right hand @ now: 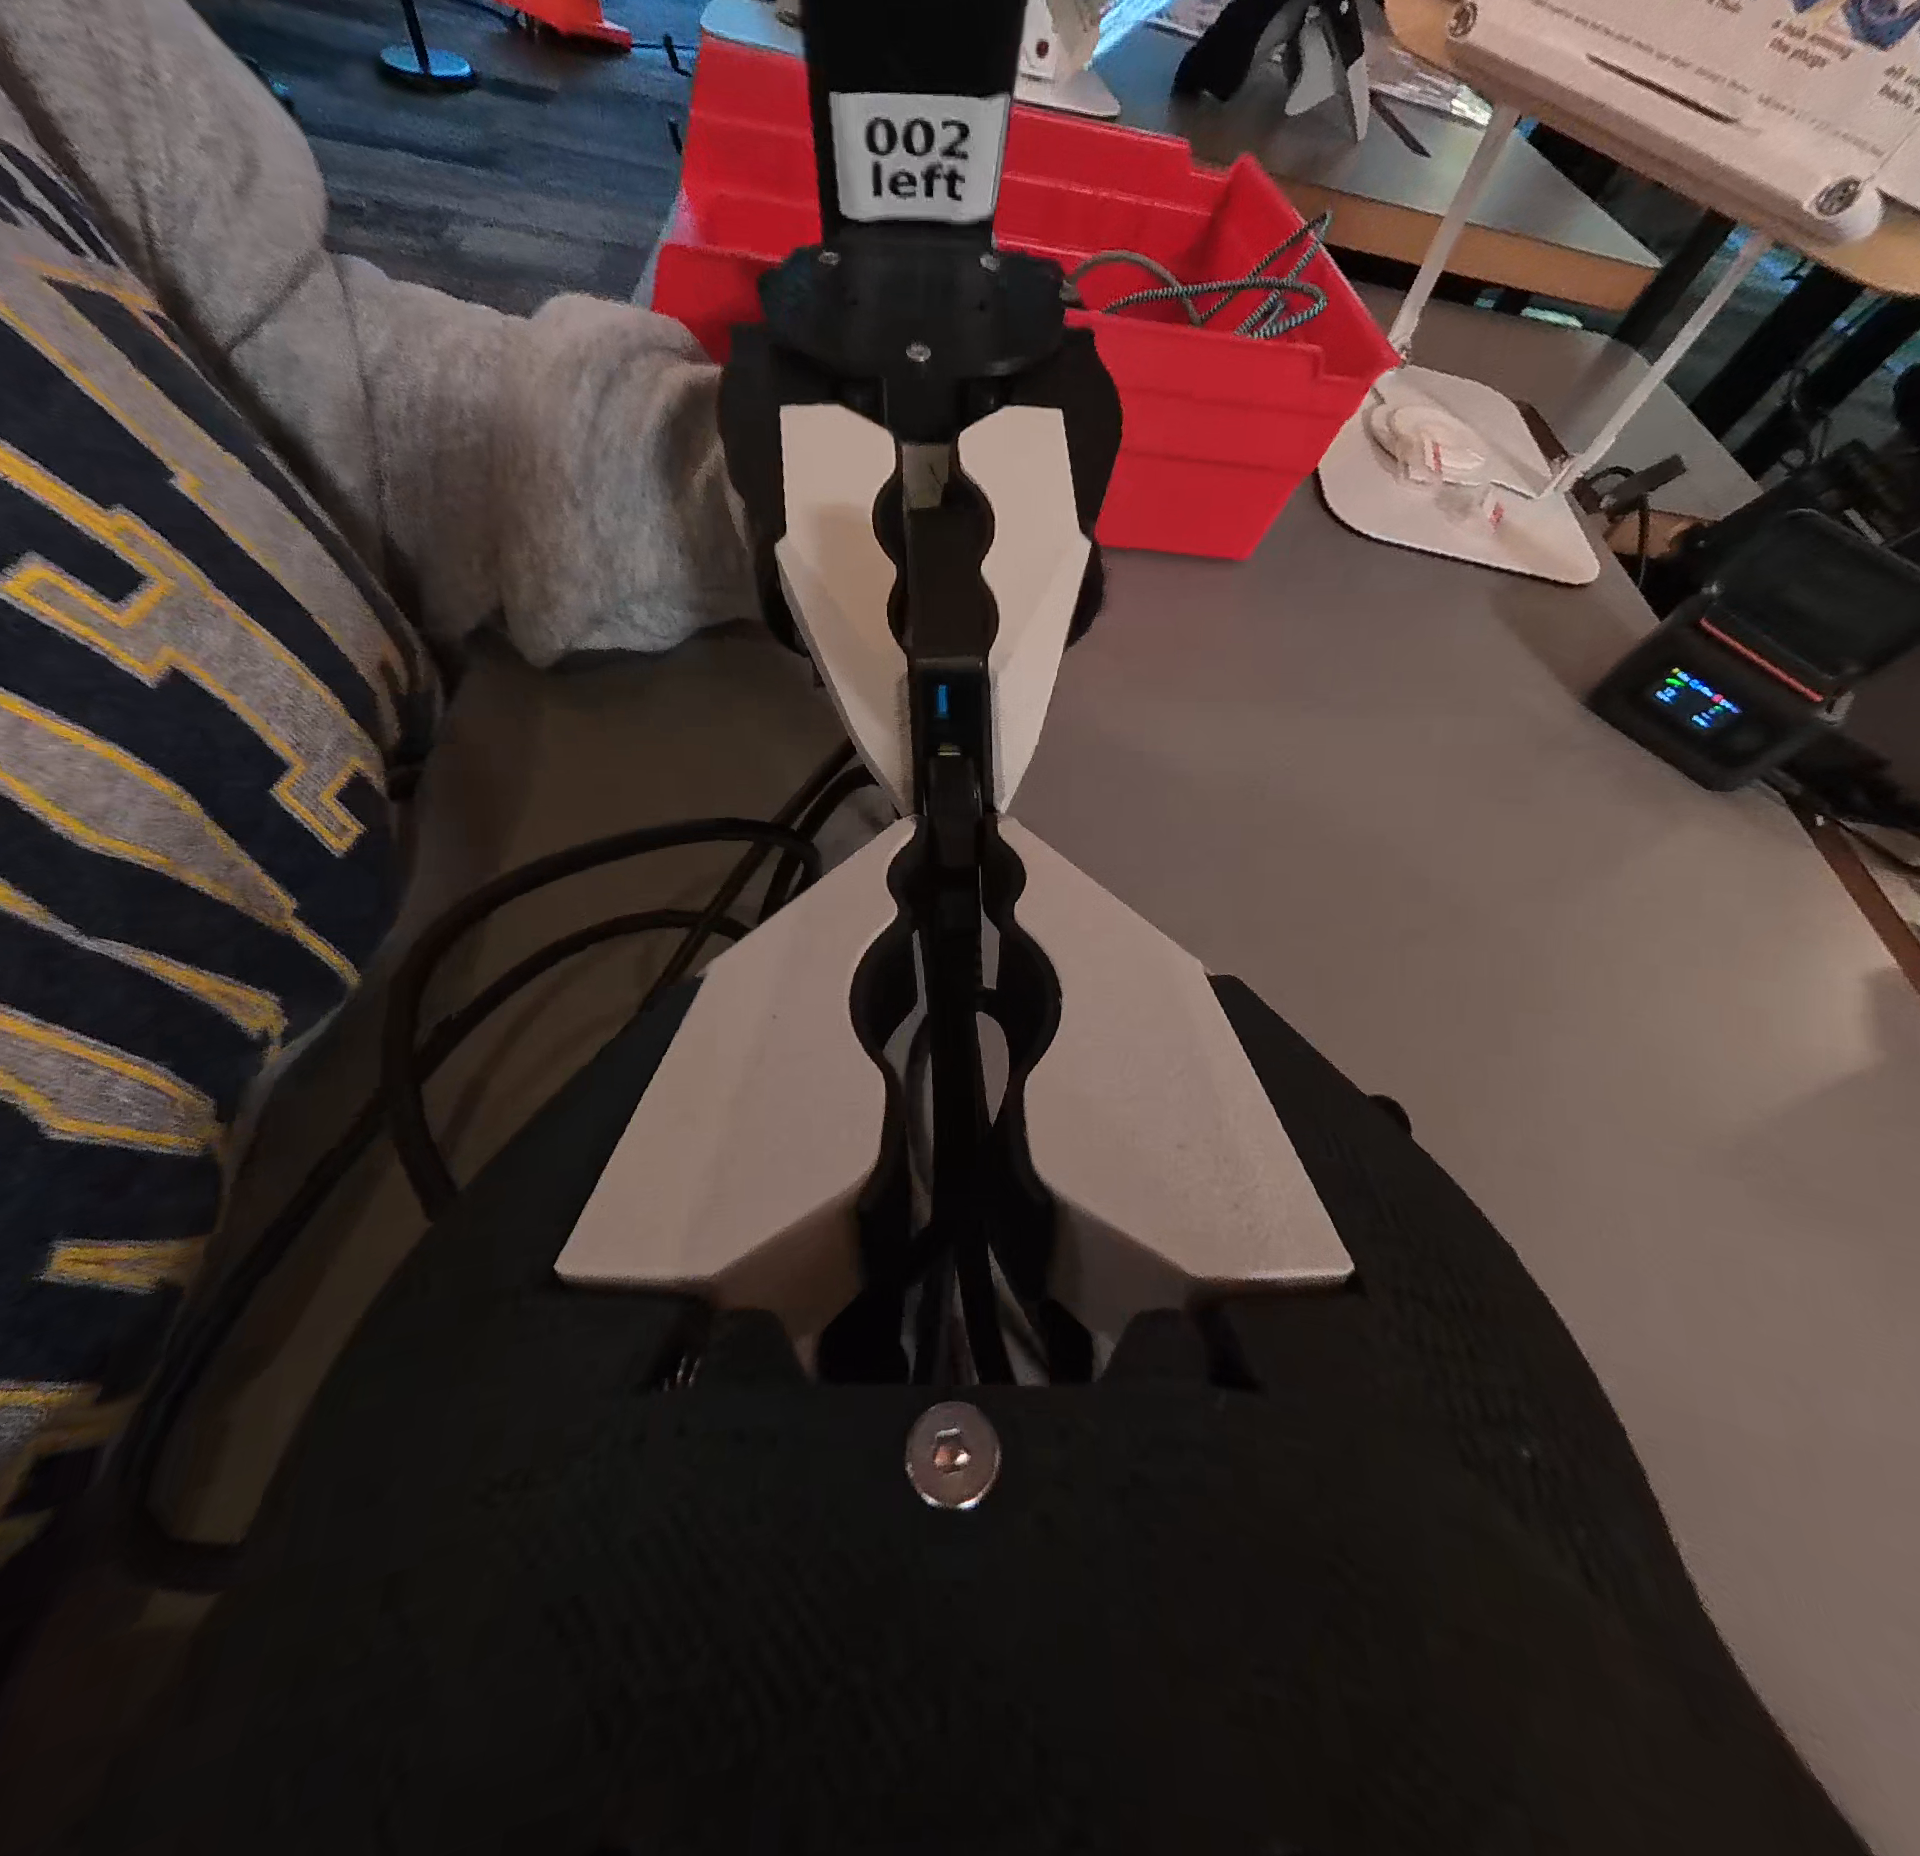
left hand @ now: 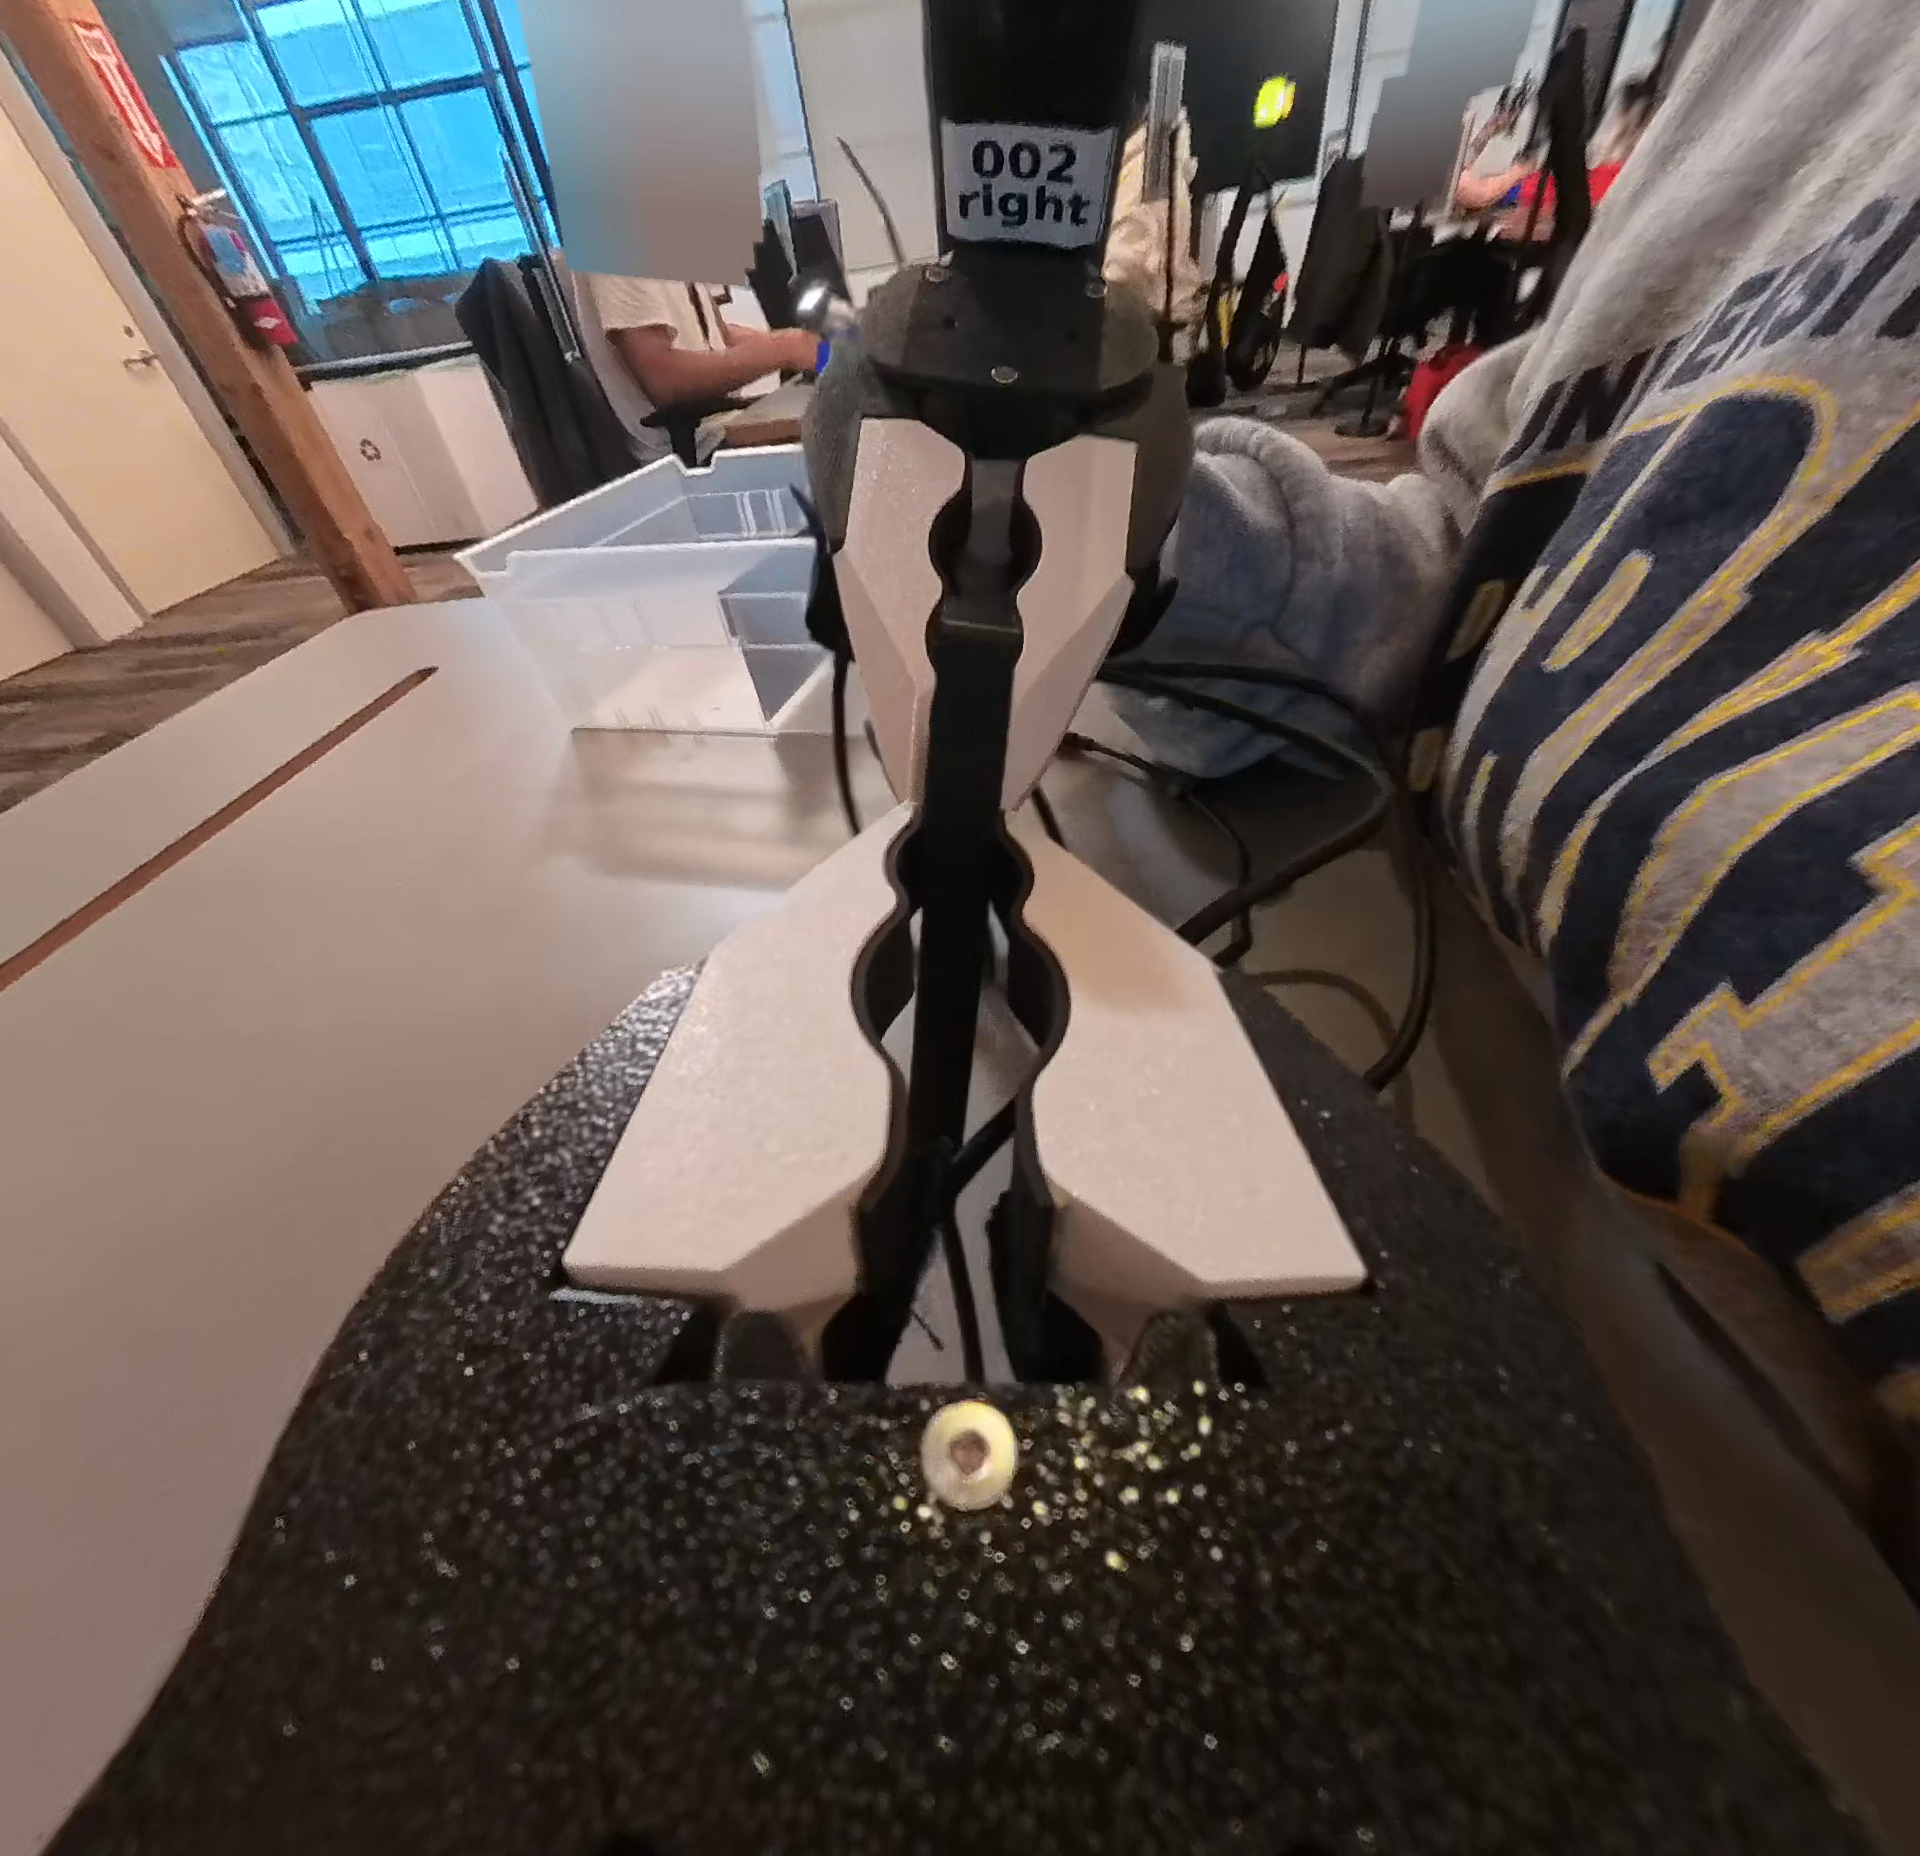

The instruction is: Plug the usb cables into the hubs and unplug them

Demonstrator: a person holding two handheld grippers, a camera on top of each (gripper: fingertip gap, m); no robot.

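Note:
My left gripper is shut on a slim black USB hub, seen edge-on between its white fingers. My right gripper faces it tip to tip and is shut on a black USB plug. In the right wrist view my right gripper holds the plug against the near end of the hub, which shows a blue port and sits in the left gripper. I cannot tell how far the plug is seated. Its black cable loops left over the table.
A clear plastic organiser tray stands behind on the grey table. A red bin holds a braided cable. A white lamp base and a black device with a small screen stand to the right. A person's grey sweatshirt is close. Only a small space, under 4 cm, lies between the two pairs of fingers.

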